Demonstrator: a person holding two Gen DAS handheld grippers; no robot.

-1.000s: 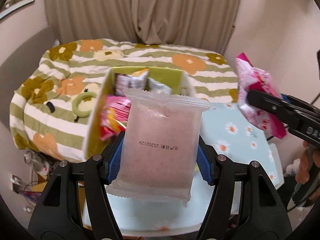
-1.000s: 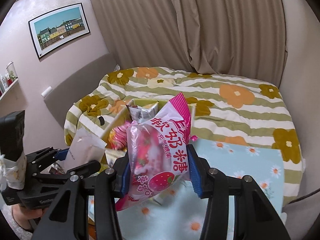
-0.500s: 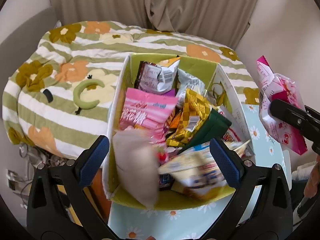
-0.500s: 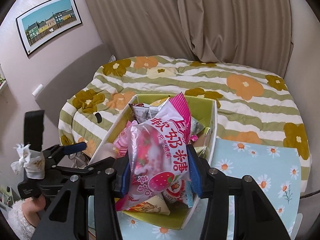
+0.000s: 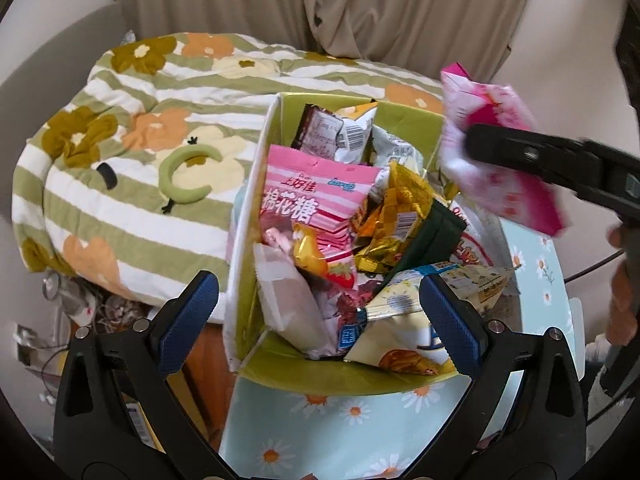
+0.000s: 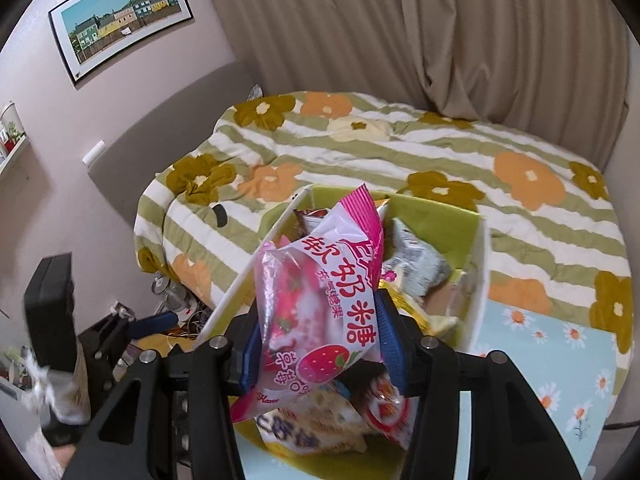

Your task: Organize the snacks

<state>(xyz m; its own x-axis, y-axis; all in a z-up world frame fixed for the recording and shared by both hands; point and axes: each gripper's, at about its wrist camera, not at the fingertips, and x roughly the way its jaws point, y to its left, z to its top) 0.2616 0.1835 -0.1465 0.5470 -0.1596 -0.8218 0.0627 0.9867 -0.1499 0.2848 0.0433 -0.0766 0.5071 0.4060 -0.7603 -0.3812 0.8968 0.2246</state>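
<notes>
The left hand-held gripper [image 5: 318, 308] fills the bottom of the left wrist frame, its blue pads spread wide with nothing between them. Just beyond, in the green box [image 5: 332, 380] on the daisy-print surface [image 5: 348, 432], a pale pinkish packet [image 5: 288, 300] lies at the near left, half buried. The right hand-held gripper [image 6: 318, 344], at lower centre of its own frame, is clamped on a pink strawberry candy bag [image 6: 320, 312] above the box; the bag hides much of the contents. Farther back, the flowered bedspread [image 6: 400, 160] and the curtain [image 6: 400, 32].
</notes>
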